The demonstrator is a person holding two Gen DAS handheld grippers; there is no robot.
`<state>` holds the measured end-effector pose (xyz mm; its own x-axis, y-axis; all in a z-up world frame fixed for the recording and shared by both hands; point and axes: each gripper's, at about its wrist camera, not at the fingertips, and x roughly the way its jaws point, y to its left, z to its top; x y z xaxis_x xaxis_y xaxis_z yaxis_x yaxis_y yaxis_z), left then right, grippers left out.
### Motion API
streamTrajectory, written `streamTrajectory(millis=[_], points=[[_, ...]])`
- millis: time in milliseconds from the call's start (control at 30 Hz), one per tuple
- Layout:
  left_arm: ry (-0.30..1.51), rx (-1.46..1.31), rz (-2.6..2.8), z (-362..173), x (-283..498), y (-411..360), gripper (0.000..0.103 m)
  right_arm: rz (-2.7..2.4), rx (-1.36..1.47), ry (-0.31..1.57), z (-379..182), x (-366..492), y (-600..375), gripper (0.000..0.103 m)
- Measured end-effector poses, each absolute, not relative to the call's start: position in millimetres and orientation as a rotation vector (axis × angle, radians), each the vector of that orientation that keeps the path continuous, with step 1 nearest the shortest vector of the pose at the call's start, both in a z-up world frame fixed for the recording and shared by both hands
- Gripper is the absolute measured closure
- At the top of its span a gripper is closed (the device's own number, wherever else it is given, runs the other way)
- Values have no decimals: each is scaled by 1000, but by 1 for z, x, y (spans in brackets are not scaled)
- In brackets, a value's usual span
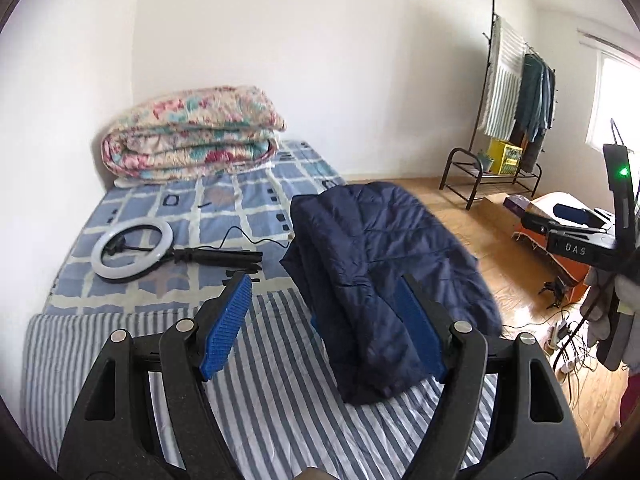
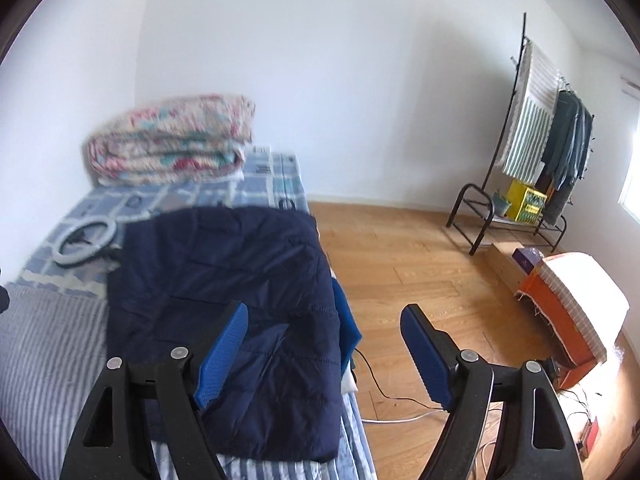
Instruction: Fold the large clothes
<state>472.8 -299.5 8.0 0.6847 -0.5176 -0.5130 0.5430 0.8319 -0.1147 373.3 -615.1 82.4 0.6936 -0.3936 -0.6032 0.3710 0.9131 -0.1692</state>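
Seen from the left wrist, the bed [image 1: 280, 392] carries a folded navy jacket [image 1: 384, 280] near its right edge below the wide-open, empty left hand-held gripper [image 1: 324, 320], while the right wrist view shows the right hand-held gripper [image 2: 324, 344] equally spread and empty above that jacket [image 2: 224, 288].

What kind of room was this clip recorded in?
Most likely a bedroom in a home. A bed with patterned sheets holds a folded floral quilt and a folded navy jacket, and a clothes rack hung with garments stands by the far wall.
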Motion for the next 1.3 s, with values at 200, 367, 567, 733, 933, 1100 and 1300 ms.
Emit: streamTrajectory(millis=[200,367,567,733,933,1100,1300], points=[[514,61,-623,47,399,-271,23,-373,-20,610,123,304,-584,17],[493,65,-626,68,334,-243,17,-336,-30,576,138,247,-550,12],[459,85,-628,79,265,-219,6,-304,-20,538,140,180,-515,3],[419,101,-632,86,217,-205,0,-301,12,517,138,137,-497,0],[408,130,-631,83,172,-197,0,-302,56,484,137,85,-480,0],[428,152,-611,74,149,-192,0,-311,57,475,133,57,-466,0],[443,155,-589,64,133,-186,0,-312,40,480,124,41,-452,0]])
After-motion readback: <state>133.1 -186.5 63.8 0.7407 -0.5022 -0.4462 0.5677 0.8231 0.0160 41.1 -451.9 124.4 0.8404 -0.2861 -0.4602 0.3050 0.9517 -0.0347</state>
